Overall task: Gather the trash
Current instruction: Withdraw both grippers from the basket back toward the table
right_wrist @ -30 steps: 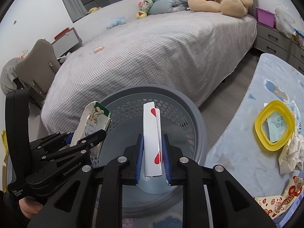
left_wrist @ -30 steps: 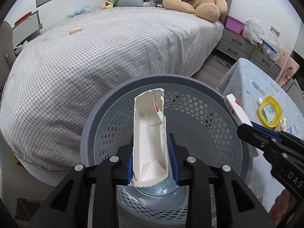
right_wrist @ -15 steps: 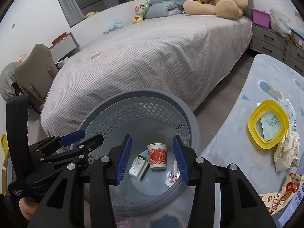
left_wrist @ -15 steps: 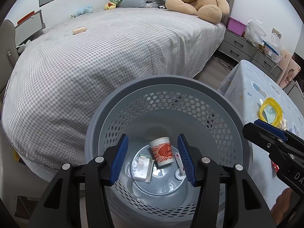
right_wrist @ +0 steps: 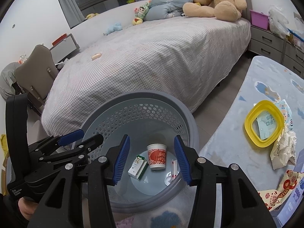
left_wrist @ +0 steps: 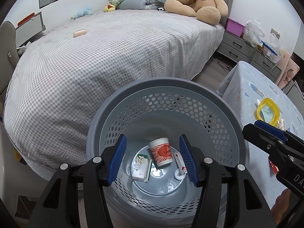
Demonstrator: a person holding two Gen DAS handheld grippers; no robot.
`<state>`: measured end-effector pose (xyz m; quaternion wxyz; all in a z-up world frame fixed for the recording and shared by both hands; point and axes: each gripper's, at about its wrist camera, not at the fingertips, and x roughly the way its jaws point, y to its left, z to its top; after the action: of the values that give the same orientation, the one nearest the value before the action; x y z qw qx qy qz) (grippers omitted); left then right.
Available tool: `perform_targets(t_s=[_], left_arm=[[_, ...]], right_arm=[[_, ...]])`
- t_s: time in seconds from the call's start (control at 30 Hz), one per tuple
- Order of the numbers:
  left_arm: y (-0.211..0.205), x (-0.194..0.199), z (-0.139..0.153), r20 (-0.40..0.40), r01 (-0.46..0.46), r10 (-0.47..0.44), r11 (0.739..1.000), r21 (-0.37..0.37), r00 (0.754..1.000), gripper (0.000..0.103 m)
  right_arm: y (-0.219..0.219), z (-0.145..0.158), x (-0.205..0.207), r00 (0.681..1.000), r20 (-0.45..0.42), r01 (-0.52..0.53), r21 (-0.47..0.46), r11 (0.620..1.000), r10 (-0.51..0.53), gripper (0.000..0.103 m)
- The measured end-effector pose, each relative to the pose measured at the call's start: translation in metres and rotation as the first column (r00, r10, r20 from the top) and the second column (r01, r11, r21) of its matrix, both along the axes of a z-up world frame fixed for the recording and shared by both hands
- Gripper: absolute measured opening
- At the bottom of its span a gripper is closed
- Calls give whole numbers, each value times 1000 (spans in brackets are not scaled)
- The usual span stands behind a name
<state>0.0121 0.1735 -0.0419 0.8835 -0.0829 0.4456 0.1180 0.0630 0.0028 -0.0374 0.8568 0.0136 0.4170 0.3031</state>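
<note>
A grey perforated trash basket [left_wrist: 165, 87] [right_wrist: 133, 98] stands on the floor between the bed and the low table. In its bottom lie a red-and-white paper cup [left_wrist: 161, 152] [right_wrist: 156, 156], a small white-and-green carton [left_wrist: 141, 165] [right_wrist: 137, 165] and a white card box with red hearts [left_wrist: 179, 160] [right_wrist: 173, 168]. My left gripper [left_wrist: 153, 159] is open and empty over the basket. My right gripper [right_wrist: 151, 157] is open and empty over it too. More trash lies on the table: a crumpled paper bag [right_wrist: 284, 150] and a red-printed wrapper [right_wrist: 281, 191].
A yellow ring-shaped lid [right_wrist: 264, 125] [left_wrist: 267, 112] lies on the blue-patterned table [right_wrist: 247, 98] at the right. The checked bed [left_wrist: 114, 47] fills the back, with a teddy bear [left_wrist: 197, 0]. Grey drawers [left_wrist: 239, 45] stand at the far right, a chair [right_wrist: 36, 74] at the left.
Both grippers opened: the left dropped the white-and-green carton and the right dropped the heart-printed card box. Both now lie in the basket's bottom.
</note>
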Motion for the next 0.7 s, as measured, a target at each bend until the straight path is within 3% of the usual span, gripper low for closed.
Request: perform_targets(t_s=[0.23, 0.3, 0.7], left_arm=[[-3, -2, 0, -3, 7, -7, 1000, 1, 1000, 62], [-5, -2, 0, -4, 13, -13, 1000, 1, 1000, 65], [-20, -6, -1, -8, 64, -64, 998, -5, 998, 65]], right_arm=[[-5, 1, -5, 1000, 1, 14, -3, 1000, -14, 53], [-7, 2, -7, 1000, 4, 22, -3, 1000, -22, 59], [-45, -3, -27, 995, -17, 97, 8, 995, -97, 72]])
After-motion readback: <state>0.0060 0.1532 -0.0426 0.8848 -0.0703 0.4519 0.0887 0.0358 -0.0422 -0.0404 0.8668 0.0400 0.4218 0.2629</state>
